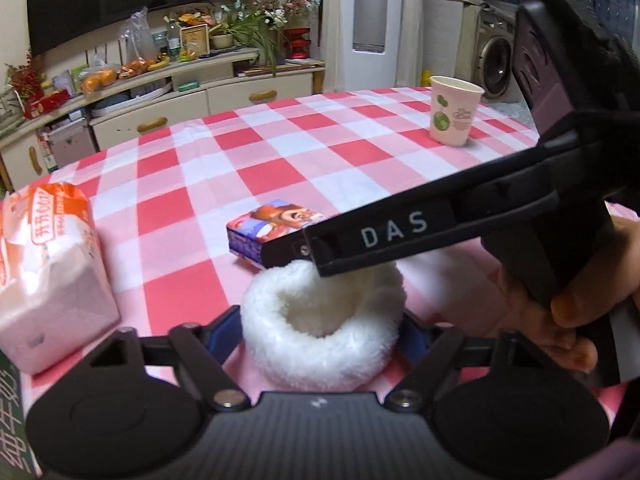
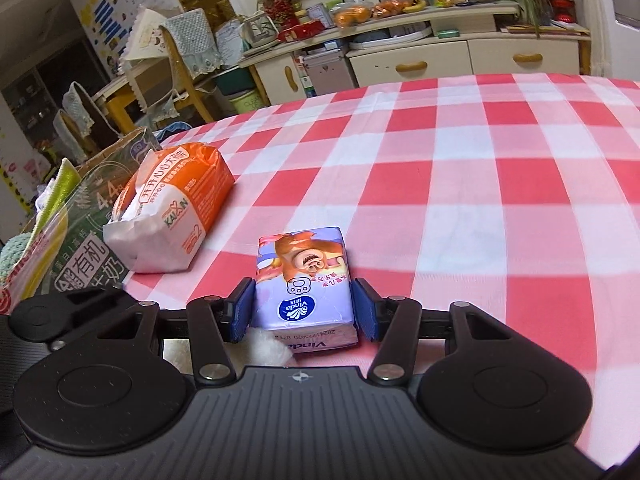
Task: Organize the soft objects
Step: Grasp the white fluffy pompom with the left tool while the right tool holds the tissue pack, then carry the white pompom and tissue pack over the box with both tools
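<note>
L gripper (image 1: 320, 326) is closed around white fluffy ring (image 1: 320, 344), lower centre; R gripper (image 2: 305, 310) is clamped on purple tissue pack (image 2: 305, 284), lower centre. Orange pack (image 2: 172, 220) is seen at left.

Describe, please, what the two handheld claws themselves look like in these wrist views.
Both look alike: a matte black ribbed body, two round black discs at the sides, black linkage bars with silver pivot screws, and blue pads on the fingers. The left claw shows this in its own view, the right claw likewise. Seen from outside, the right unit's black bar carries white letters "DAS". No cables or sleeves are visible.
</note>
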A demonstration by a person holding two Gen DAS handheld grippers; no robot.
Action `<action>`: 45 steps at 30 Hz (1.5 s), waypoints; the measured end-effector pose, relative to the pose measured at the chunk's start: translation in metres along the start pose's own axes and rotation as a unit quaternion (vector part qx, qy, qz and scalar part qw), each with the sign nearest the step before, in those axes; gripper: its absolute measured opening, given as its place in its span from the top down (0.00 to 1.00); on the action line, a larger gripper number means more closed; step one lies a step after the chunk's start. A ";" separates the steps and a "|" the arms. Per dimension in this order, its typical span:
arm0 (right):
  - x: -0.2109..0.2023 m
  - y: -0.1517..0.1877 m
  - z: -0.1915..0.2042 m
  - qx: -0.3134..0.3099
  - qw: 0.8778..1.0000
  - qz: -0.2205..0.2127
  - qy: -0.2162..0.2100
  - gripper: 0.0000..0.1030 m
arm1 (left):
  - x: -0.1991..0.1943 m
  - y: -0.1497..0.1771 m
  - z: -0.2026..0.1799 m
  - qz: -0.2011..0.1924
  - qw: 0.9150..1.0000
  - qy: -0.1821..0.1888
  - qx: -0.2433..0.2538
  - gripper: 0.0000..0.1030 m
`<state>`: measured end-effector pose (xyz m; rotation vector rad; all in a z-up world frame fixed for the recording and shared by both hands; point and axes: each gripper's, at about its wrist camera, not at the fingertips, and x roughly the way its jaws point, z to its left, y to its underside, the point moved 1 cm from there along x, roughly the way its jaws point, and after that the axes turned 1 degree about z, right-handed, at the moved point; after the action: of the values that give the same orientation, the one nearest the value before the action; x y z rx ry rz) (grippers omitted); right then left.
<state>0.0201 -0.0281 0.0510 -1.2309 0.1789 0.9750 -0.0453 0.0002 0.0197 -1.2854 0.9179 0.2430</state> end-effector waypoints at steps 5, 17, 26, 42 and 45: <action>-0.013 0.005 0.006 0.016 0.999 -0.021 0.022 0.37 | -0.008 0.003 -0.004 -0.008 1.000 0.021 0.002 0.55; -0.054 0.018 0.018 0.058 0.994 -0.069 0.069 0.37 | -0.050 0.018 -0.007 -0.034 0.998 0.038 -0.023 0.69; -0.082 0.034 0.042 0.048 0.991 -0.079 0.094 0.37 | -0.093 0.033 0.007 -0.061 0.995 0.012 -0.084 0.69; -0.104 0.027 0.120 -0.008 0.991 -0.110 0.077 0.37 | -0.186 0.036 0.047 -0.131 0.977 -0.064 -0.153 0.69; -0.101 0.020 0.139 -0.024 0.991 -0.115 0.064 0.37 | -0.199 0.037 0.064 -0.140 0.972 -0.090 -0.168 0.69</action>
<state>-0.1064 0.0368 0.1493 -1.3273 0.1125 0.7046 -0.1668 0.1332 0.1320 -1.6585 0.5439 0.2954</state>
